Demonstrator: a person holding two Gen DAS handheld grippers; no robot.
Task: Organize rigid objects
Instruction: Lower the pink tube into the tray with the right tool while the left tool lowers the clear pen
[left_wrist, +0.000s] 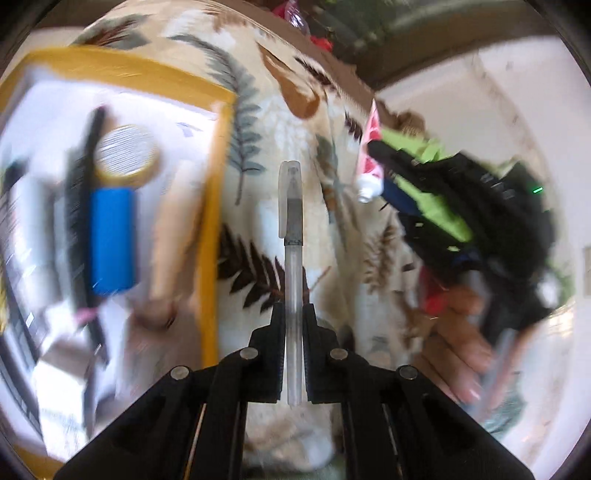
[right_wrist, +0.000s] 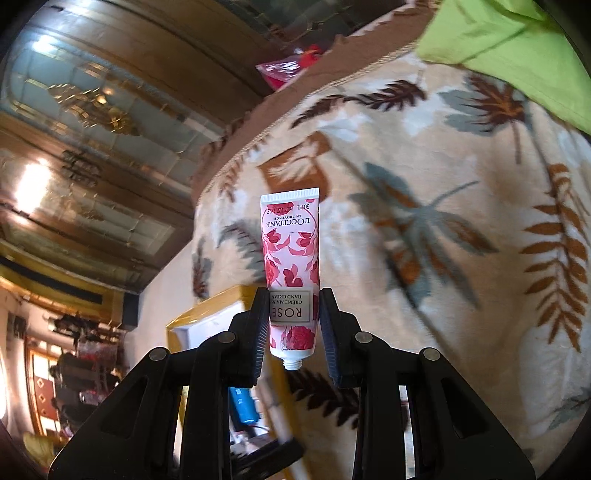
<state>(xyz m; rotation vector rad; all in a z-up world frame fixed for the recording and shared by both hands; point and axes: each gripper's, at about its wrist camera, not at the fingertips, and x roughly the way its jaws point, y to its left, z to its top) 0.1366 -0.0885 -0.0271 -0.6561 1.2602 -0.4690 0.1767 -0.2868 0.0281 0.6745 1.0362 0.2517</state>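
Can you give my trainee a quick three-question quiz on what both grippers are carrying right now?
1. True or false: the left gripper is shut on a clear pen whose cap points away from the camera.
2. What does the right gripper hold?
A. a blue cylinder
B. a rose-patterned hand cream tube
C. a comb
3. Fill in: the yellow-rimmed tray sits on a blanket printed with ____.

Key:
1. True.
2. B. The tube's bare threaded neck, with no cap on it, points toward the camera.
3. Leaves. The blue cylinder already lies in the tray.
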